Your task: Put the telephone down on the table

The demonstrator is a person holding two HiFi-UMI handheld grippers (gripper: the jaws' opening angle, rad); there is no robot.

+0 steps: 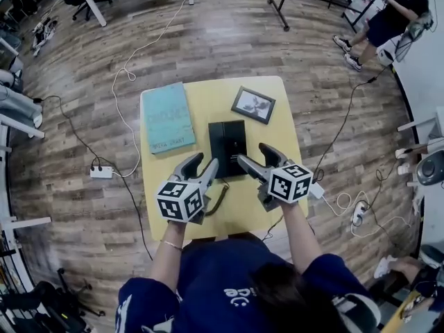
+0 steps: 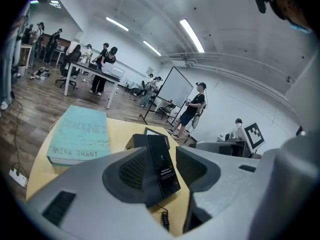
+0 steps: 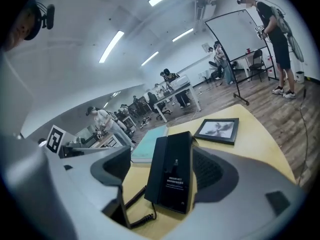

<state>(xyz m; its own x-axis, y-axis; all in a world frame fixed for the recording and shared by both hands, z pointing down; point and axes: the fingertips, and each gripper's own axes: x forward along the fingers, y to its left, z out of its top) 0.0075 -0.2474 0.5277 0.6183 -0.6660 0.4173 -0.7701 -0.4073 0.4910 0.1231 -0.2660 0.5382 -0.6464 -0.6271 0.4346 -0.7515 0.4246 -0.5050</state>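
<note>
The black telephone (image 1: 227, 148) lies flat on the yellow table (image 1: 208, 96), its coiled cord (image 1: 220, 196) trailing toward the near edge. My left gripper (image 1: 201, 164) hovers at the phone's near left corner, jaws spread. In the left gripper view the telephone (image 2: 161, 166) shows between the jaws, close to the left one, with no pad pressing it. My right gripper (image 1: 252, 154) stands open at the phone's near right corner. The right gripper view has the telephone (image 3: 172, 176) in the wide gap, nearer the right jaw, with the cord (image 3: 135, 199) curling below.
A teal book (image 1: 167, 118) lies on the table's left side and a framed picture (image 1: 253, 105) at the far right. On the wooden floor are a power strip (image 1: 101, 172) and loose cables. A person (image 1: 388, 19) stands at the far right.
</note>
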